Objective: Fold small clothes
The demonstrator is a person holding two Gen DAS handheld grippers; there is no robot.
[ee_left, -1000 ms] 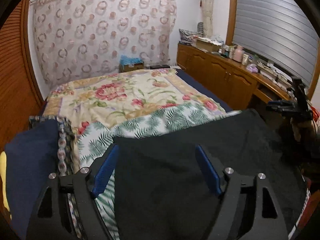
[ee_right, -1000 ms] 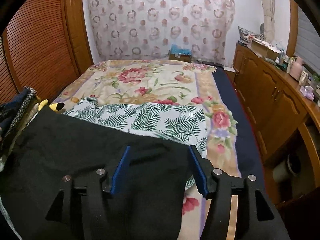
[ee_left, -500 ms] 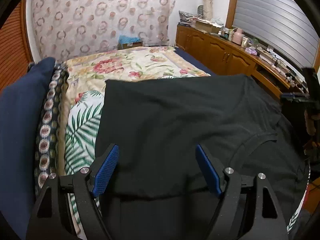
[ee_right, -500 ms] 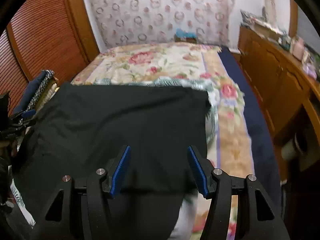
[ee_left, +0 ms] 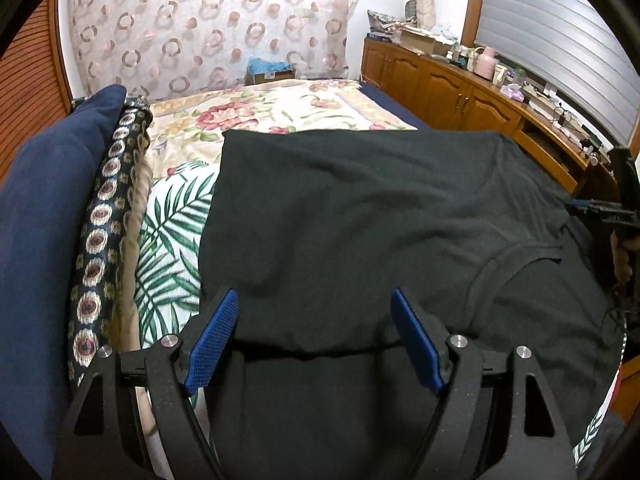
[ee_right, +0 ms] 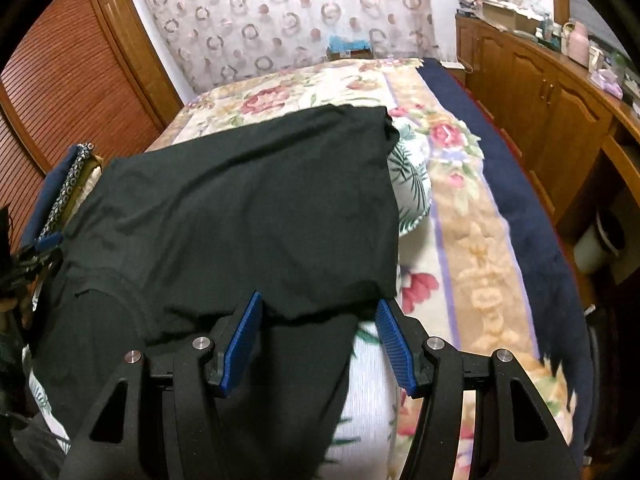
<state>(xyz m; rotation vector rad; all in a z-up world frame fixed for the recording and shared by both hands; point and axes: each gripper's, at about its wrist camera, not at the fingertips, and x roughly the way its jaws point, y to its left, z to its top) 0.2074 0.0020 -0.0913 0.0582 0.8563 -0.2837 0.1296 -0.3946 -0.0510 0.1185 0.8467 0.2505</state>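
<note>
A black T-shirt [ee_left: 360, 216] lies folded over on the bed, its top layer's hem running between the fingers of my left gripper [ee_left: 314, 316]. That gripper is open, its blue pads apart over the cloth. In the right wrist view the same black T-shirt [ee_right: 248, 208] lies folded, its near hem by my right gripper [ee_right: 318, 316], which is open with nothing between its pads. The right gripper also shows at the far right of the left wrist view [ee_left: 612, 212].
A palm-leaf sheet [ee_left: 176, 232] lies under the shirt on a floral blanket [ee_right: 452, 208]. A stack of folded clothes, navy and patterned [ee_left: 60, 216], stands at the left. Wooden cabinets [ee_right: 556, 100] line the right; a louvred wardrobe [ee_right: 60, 92] is at the left.
The far half of the black shirt was brought over toward me and laid down doubled. Both grippers dropped toward the bed and stand open at the near hem.
</note>
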